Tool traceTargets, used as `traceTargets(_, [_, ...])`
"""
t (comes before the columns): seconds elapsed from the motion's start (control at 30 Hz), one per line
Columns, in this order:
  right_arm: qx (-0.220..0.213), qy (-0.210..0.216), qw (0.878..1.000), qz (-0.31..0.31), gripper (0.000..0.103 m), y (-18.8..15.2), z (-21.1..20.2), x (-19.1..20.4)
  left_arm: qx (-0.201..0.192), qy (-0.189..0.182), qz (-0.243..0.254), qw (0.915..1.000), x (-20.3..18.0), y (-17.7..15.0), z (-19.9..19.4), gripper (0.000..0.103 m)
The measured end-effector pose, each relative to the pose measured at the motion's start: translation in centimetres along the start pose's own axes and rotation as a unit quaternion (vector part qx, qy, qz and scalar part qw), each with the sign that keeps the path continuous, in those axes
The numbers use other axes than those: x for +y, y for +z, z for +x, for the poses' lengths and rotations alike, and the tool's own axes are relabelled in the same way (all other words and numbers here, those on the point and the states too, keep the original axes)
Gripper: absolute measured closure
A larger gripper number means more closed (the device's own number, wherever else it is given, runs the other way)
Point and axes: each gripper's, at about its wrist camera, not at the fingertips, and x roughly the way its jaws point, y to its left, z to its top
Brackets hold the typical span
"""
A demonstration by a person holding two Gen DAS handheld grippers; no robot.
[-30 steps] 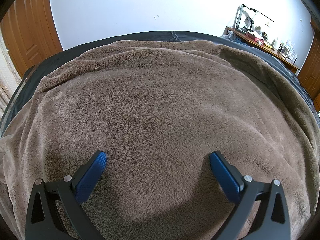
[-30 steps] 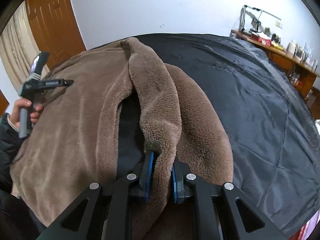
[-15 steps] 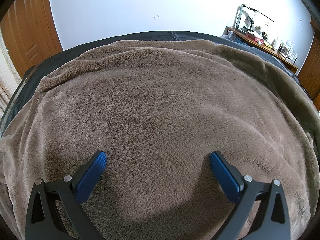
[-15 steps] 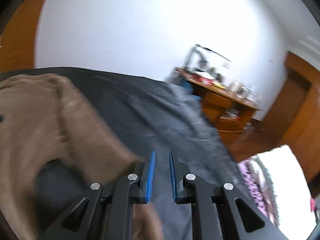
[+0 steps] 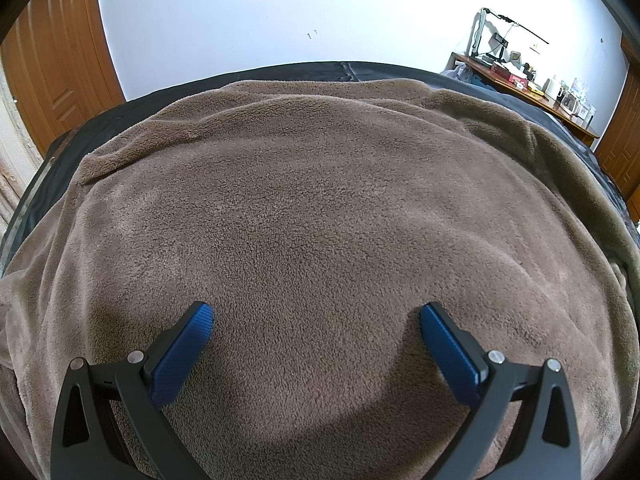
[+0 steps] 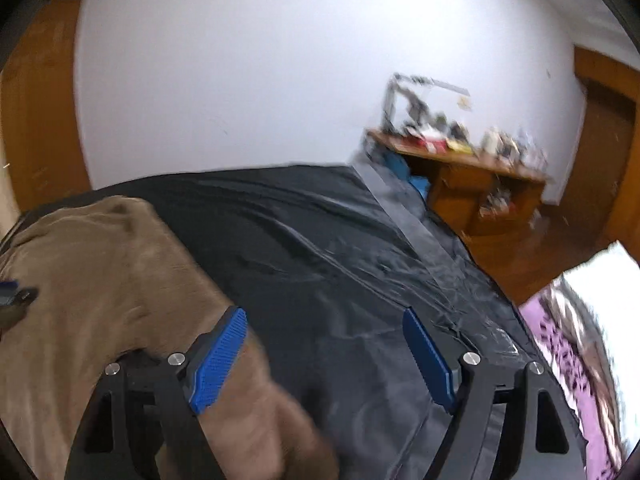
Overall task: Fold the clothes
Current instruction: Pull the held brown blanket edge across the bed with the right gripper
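right wrist view shows the right gripper [image 6: 324, 356] with its blue pads spread wide and nothing between them; a second ago those pads were pinched on a ridge of the brown fleece garment [image 6: 104, 280], and half a second ago they were nearly together with no cloth in them. so the fold of fleece has been let go, and the gripper has swung off to the right, over the black bed cover [image 6: 320, 248]. this frame is blurred, which suggests the hand is in motion. the garment now sits at the left of that view, lower and flatter than before, with its edge passing under the left pad.

left wrist view has hardly changed across the second: the left gripper [image 5: 316, 340] hangs spread open just above the fleece garment [image 5: 320, 200], gripping nothing. whether its pads touch the pile cannot be told. the fleece fills that view, lying broad across the bed, with the dark cover showing only along the far and left edges. along the right side the cloth now looks doubled over on itself.

judging from this, one side fold has just been laid and released. the next grasp probably falls to another edge or sleeve. thick fleece may spring back, so the dropped fold could need pressing flat.
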Motion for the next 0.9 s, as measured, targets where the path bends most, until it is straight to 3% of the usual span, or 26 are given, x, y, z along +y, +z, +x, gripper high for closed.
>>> traceTargets(0.1, [-0.011, 0.062, 0.998, -0.03, 0.021, -1.5, -2.9, 2.0, 0.0, 0.0, 0.0, 1.0, 0.0, 0.0, 0.0, 0.0])
traceTargets(0.27, [-0.003, 0.117, 0.986, -0.118, 0.021, -4.7, -6.7, 5.0, 0.0, 0.0, 0.0, 1.0, 0.0, 0.0, 0.0, 0.0])
traceTargets(0.43, [0.019, 0.124, 0.975, -0.181, 0.021, -8.0, -9.8, 6.7, 0.0, -0.001, 0.001, 1.0, 0.0, 0.0, 0.0, 0.0])
traceTargets(0.47, [0.024, 0.124, 0.973, -0.194, 0.027, -8.7, -10.2, 6.9, 0.0, -0.001, 0.001, 1.0, 0.1, 0.0, 0.0, 0.0])
traceTargets(0.5, [0.03, 0.123, 0.97, -0.207, 0.039, -9.3, -10.6, 7.1, 0.0, -0.001, 0.001, 1.0, 0.1, 0.0, 0.0, 0.0])
traceTargets(0.6, [0.05, 0.12, 0.964, -0.231, 0.055, -10.7, -11.2, 7.2, 0.0, -0.001, 0.001, 1.0, 0.1, 0.0, 0.0, 0.0])
traceTargets(0.9, [0.068, 0.14, 0.956, -0.248, 0.056, -12.2, -12.8, 7.6, 0.0, -0.002, 0.002, 1.0, 0.1, -0.1, 0.0, 0.0])
